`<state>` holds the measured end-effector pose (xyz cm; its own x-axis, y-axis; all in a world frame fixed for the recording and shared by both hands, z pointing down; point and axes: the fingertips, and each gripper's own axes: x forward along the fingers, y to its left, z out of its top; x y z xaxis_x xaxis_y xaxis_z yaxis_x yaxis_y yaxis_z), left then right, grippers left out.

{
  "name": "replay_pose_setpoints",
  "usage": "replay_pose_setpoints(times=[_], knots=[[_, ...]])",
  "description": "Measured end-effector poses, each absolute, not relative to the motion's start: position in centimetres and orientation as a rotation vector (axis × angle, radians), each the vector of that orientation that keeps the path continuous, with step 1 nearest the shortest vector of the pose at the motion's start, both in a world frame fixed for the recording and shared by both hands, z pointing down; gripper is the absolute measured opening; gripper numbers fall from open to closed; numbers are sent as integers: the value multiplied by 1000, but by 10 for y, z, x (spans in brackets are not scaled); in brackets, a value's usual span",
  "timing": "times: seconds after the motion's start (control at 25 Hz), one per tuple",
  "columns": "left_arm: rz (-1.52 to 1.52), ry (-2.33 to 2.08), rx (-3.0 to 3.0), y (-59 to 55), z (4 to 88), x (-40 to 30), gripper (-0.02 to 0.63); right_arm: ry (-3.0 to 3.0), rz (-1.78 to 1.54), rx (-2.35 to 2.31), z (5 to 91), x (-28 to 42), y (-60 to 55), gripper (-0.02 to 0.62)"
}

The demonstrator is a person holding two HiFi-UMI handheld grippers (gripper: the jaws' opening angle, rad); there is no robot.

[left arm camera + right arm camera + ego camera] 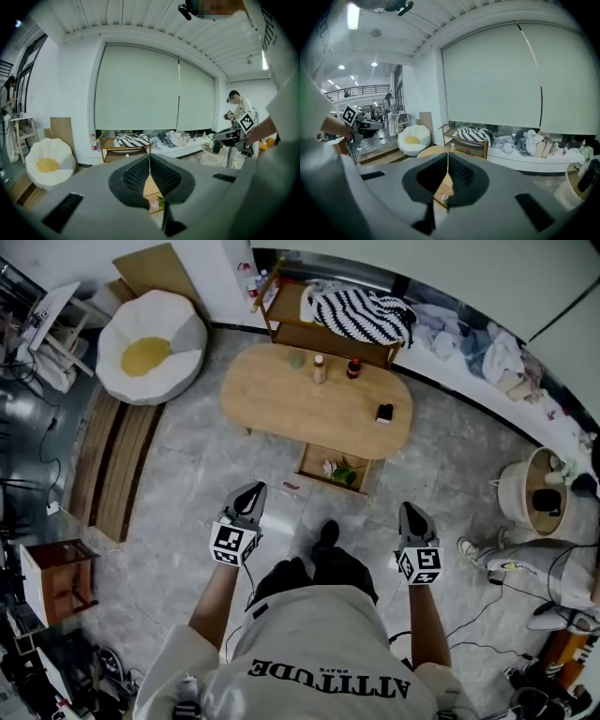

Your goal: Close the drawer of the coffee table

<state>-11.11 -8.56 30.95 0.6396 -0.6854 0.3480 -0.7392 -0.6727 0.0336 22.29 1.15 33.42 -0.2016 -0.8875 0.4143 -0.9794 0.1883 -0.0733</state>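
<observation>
An oval wooden coffee table [281, 395] stands ahead of me on the grey floor. Its drawer [313, 464] is pulled out toward me, and flowers and green leaves [338, 470] lie inside. My left gripper [247, 495] hovers short of the drawer's left front corner, shut and empty. At the right, my right gripper [412, 514] is also shut and empty, a little nearer me than the drawer. Through the shut left gripper [150, 161] a sliver of the drawer [151, 187] shows. The right gripper [447, 161] frames the drawer [442, 197] the same way.
On the tabletop stand two small bottles [320, 368] and a dark box [384, 412]. Behind the table is a wooden shelf with a striped cloth [361, 313]. A white beanbag [150, 348] sits far left, a basket [539, 488] at right, and a small pink item [292, 487] on the floor.
</observation>
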Motion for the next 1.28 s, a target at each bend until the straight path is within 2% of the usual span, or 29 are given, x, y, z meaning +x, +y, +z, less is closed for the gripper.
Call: replay_pose_setpoints(times=[0.6,0.96,1.28], knots=[[569,-1117,2696,-131,343,-59,21,-2188,535,1732,373,255,-35,20],[575,-1043,2683,-150,370,-72,21,-2120,613,1745,405,226,-38,20],[617,-956,2668,-163,427,-77,21,-2105,715,1723,459,200,-37,19]])
